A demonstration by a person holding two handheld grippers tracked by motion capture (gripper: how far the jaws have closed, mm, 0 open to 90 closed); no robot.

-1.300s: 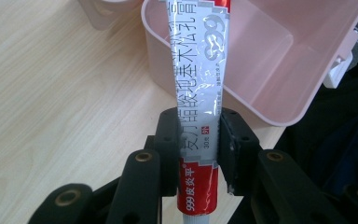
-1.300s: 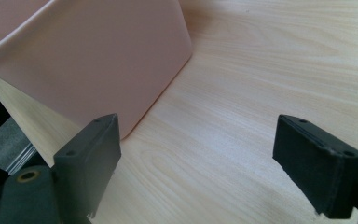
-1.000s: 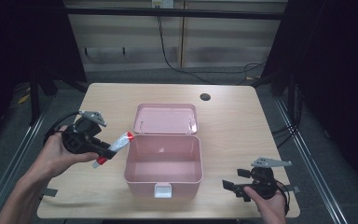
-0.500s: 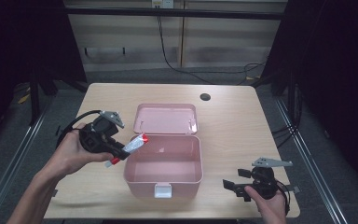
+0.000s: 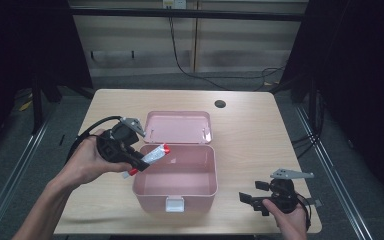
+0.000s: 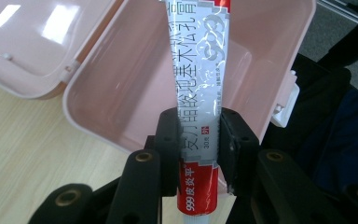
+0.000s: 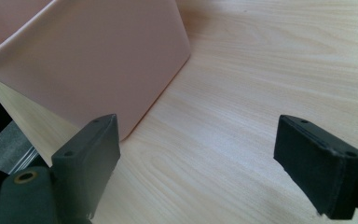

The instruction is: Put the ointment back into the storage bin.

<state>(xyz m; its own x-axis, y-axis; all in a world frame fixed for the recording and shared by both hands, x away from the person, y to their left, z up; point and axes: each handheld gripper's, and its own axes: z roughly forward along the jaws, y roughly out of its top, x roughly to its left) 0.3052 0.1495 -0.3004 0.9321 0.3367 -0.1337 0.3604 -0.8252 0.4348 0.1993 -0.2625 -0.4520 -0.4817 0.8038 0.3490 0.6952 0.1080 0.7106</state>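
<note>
While the left gripper clamped a tube reading "999" and "30", its capped end had moved from beside the pink box to over the rim. Beyond the box's far side, the right gripper lay unmoved, jaws apart.

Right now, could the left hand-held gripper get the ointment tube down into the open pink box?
Probably yes. The left hand-held gripper holds the tube over the pink box, whose lid lies folded back; nothing blocks the opening.
</note>
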